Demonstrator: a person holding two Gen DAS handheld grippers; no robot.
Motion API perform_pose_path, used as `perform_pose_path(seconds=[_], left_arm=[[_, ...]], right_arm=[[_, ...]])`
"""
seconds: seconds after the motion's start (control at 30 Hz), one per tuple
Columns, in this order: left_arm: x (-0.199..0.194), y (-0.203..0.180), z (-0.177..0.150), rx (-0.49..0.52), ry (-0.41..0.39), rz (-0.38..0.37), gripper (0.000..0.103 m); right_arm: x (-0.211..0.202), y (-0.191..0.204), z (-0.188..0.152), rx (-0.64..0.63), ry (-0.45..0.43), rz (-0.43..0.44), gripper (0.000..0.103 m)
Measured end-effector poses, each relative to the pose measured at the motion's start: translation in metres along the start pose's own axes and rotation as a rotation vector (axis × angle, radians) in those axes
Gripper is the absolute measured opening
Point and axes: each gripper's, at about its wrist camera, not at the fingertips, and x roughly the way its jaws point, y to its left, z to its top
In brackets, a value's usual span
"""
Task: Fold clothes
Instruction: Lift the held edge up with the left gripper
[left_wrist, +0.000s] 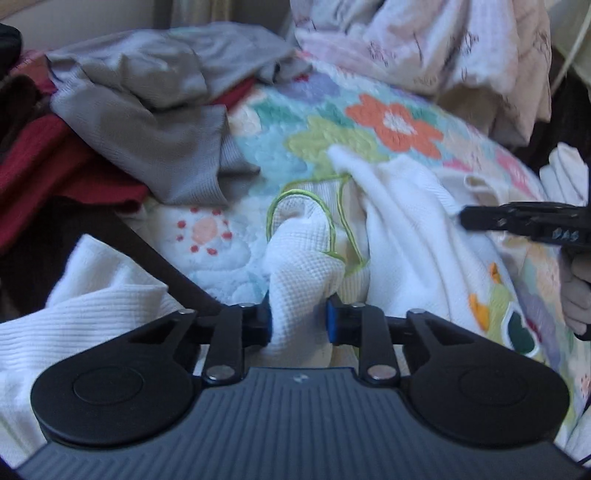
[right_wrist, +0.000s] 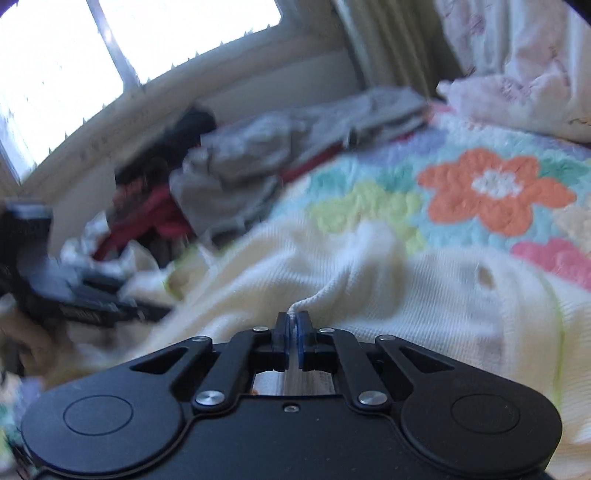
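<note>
While I hold a gripper in each hand over the bed, this is how things lie:

Left gripper (left_wrist: 298, 318): narrow, my blue pads pressed on a bunched fold of the white waffle-knit garment (left_wrist: 399, 229); the fold rises between the fingers as a thick wad.

Right gripper (right_wrist: 294, 328): nearly closed, pinching a thin ridge of the same white garment; a twisted point of cloth stands up just past the pads. In the left wrist view it comes in from the right edge, its fingers touching the cloth.

White garment: spread and rumpled across the near side of the quilt (left_wrist: 321, 110), with thin green stitching along an edge close to my left grip. More of it trails off toward the near left corner of the bed.

Quilt: flowered in orange, pink, green and pale blue; the large orange flower (right_wrist: 495, 192) lies just beyond the garment.

Grey clothes (left_wrist: 147, 122): heaped toward the far left side of the bed, on top of red cloth (left_wrist: 55, 166); well apart from both grips.

Pale printed bedding (left_wrist: 443, 55): piled at the far right corner of the bed.

Window (right_wrist: 110, 44): bright, behind the far left side of the bed.

Sharpness: the right wrist view is blurred, so the far pile shows little detail.
</note>
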Motion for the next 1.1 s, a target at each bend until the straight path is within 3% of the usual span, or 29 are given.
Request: perform_pose_path(seconds=[0.1, 0.2, 0.3, 0.47, 0.63, 0.7, 0.8, 0.83, 0.9, 1.03, 1.1], left_arm=[[-0.012, -0.011, 0.011, 0.034, -0.076, 0.01, 0.021], [-0.018, -0.019, 0.039, 0.064, -0.129, -0.035, 0.021], [-0.021, -0.038, 0.073, 0.124, -0.177, -0.034, 0.021], [-0.03, -0.079, 0.131, 0.294, -0.229, 0.02, 0.021], [-0.038, -0.111, 0.191, 0.381, -0.329, 0.091, 0.021], [-0.035, -0.124, 0.212, 0.409, -0.407, 0.123, 0.021], [-0.011, -0.138, 0.224, 0.488, -0.516, 0.231, 0.021], [0.006, -0.14, 0.223, 0.517, -0.511, 0.275, 0.021], [0.047, -0.134, 0.22, 0.503, -0.425, 0.287, 0.022], [0.117, -0.115, 0.2, 0.477, -0.266, 0.318, 0.022], [0.137, -0.106, 0.19, 0.477, -0.234, 0.359, 0.023]], right_arm=[[-0.03, -0.006, 0.007, 0.046, -0.099, 0.008, 0.005], [-0.06, -0.005, 0.014, 0.059, -0.177, 0.019, 0.005], [-0.087, -0.005, 0.019, 0.061, -0.248, 0.006, 0.004], [-0.13, -0.009, 0.027, 0.082, -0.374, -0.066, 0.004], [-0.16, -0.019, 0.046, 0.083, -0.476, -0.136, 0.004], [-0.166, -0.024, 0.055, 0.077, -0.496, -0.167, 0.004], [-0.156, -0.035, 0.064, 0.137, -0.455, -0.132, 0.004], [-0.146, -0.038, 0.06, 0.165, -0.445, -0.126, 0.005], [-0.122, -0.044, 0.047, 0.197, -0.409, -0.167, 0.006], [-0.085, -0.063, 0.027, 0.196, -0.252, -0.231, 0.011], [-0.082, -0.072, 0.019, 0.225, -0.214, -0.254, 0.014]])
